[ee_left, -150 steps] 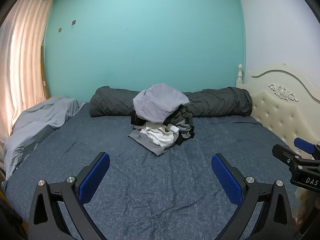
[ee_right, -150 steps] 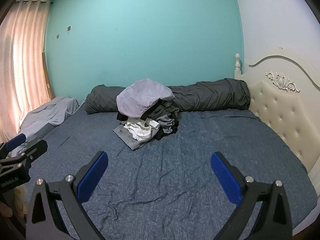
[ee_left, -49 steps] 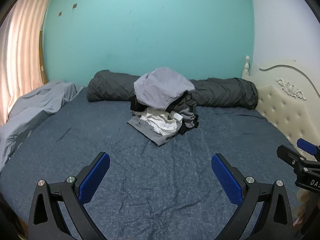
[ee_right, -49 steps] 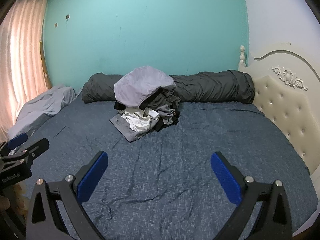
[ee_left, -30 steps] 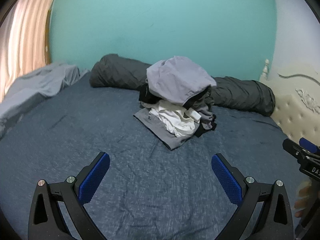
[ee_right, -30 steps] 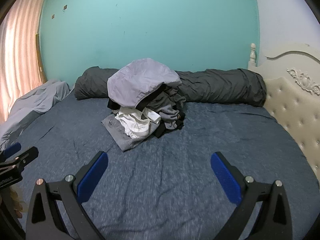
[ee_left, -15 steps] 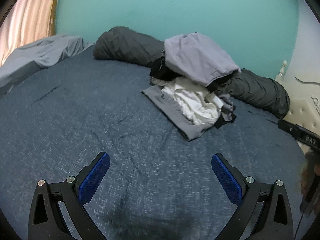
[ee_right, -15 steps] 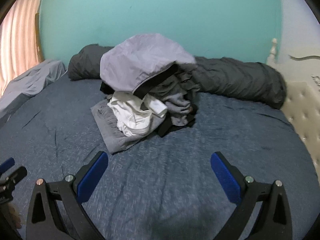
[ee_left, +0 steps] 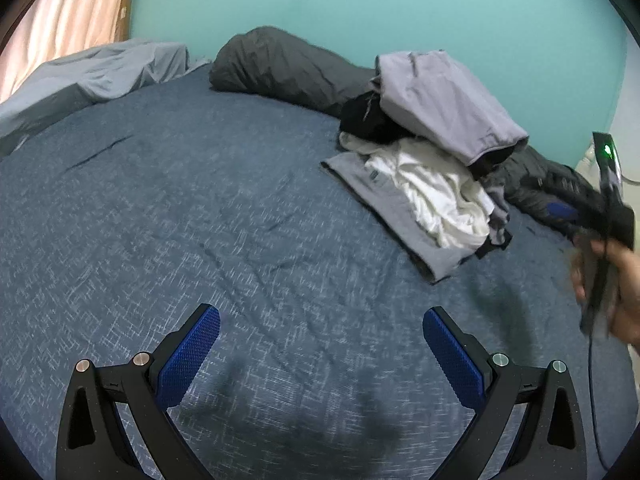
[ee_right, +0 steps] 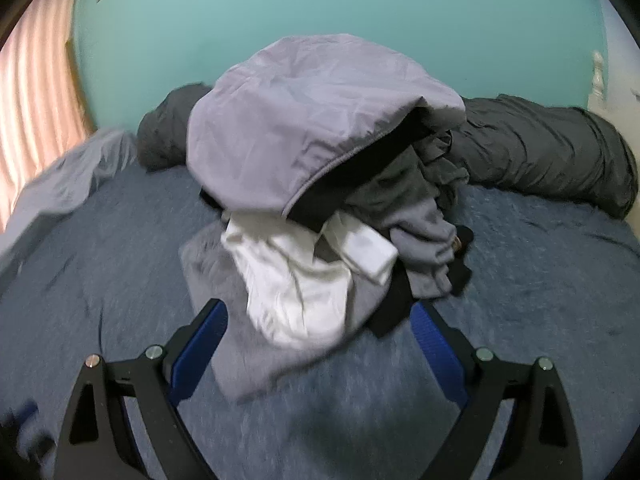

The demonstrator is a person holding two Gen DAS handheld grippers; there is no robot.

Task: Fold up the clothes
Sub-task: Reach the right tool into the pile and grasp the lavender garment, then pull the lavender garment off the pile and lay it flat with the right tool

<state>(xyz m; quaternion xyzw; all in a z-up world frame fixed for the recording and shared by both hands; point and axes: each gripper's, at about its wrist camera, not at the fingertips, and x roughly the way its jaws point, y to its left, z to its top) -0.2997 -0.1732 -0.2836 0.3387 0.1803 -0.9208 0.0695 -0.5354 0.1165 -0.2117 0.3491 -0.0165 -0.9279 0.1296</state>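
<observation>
Straddling clothes pile (ee_right: 320, 216), right gripper (ee_right: 318, 340) spread wide; no legible writing.

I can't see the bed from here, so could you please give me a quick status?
Both hand-held grippers open, left, right. Right nearing unfolded clothes pile; nothing gripped. Path clear.

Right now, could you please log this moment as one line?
left gripper open | right gripper open at heaped clothes pile | nothing grasped
</observation>
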